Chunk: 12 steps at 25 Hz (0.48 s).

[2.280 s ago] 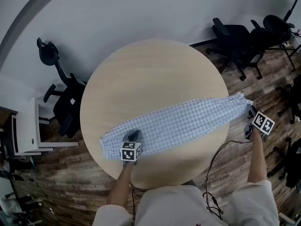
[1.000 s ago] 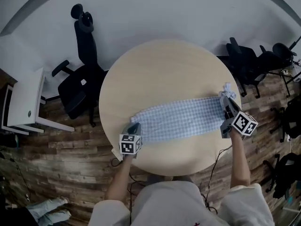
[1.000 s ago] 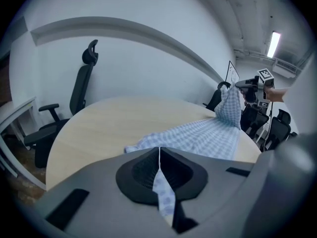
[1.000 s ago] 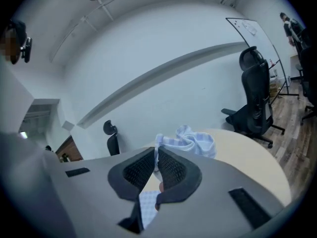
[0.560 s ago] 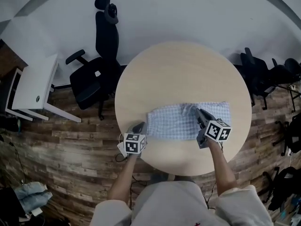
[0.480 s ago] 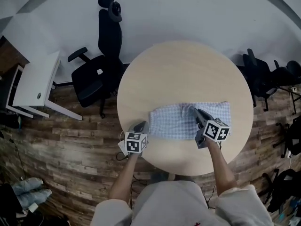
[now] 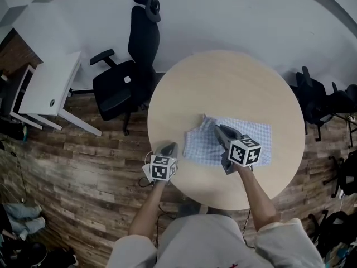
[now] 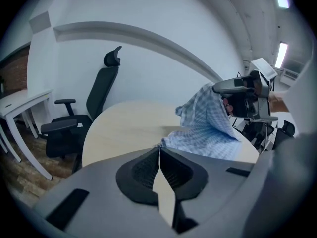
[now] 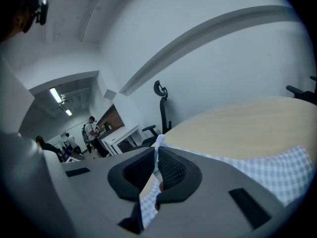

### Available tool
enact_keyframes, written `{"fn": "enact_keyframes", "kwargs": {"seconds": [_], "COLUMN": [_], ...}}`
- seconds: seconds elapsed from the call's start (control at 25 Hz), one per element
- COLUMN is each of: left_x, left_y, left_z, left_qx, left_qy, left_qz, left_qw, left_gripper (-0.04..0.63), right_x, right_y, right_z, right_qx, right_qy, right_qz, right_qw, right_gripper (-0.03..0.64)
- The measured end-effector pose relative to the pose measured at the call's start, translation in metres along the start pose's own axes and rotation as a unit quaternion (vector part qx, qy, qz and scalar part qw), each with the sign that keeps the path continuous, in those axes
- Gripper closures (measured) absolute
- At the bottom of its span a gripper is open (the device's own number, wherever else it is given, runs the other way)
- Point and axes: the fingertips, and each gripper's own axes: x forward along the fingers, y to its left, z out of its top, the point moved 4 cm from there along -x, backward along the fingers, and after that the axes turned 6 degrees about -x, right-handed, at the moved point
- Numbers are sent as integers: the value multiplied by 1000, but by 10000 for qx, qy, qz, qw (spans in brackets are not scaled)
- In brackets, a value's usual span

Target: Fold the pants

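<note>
Background people (image 9: 90, 128) beyond right gripper (image 9: 157, 152) only

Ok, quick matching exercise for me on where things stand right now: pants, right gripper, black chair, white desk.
Things:
1 pants
2 right gripper
3 black chair
4 white desk

Place or state:
A on the floor, just left of the round table
B at the head view's far left edge
C checked blue and white, lying on the table
D shut on a lifted end of the cloth

Pairs: 1-C, 2-D, 3-A, 4-B
</note>
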Motion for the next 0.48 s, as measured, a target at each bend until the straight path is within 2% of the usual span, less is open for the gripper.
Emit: {"fn": "enact_keyframes", "kwargs": {"seconds": [0.12,0.28,0.36,0.48], "left_x": [-2,-3,-1,1], "left_y": [5,9,9,8], "left_z": [-3,-7,-8,-7], "left_qx": [-40,-85,-91,-103], "left_qy": [28,56,76,78], "left_qz": [23,34,24,1], "left_qw": [10000,9999,9999,9999], "left_gripper": [563,563,563,563], "right_x": [25,52,54,55], "right_y": [33,54,58,67], "right_z": [-49,-133,-156,-167], "right_qx": [-412,-776,-839,-953], "right_qy": [715,1948,2273,2557], "right_qz": [253,393,438,567], "right_qw": [9963,9770,9692,9604], "right_gripper": [574,572,572,572]}}
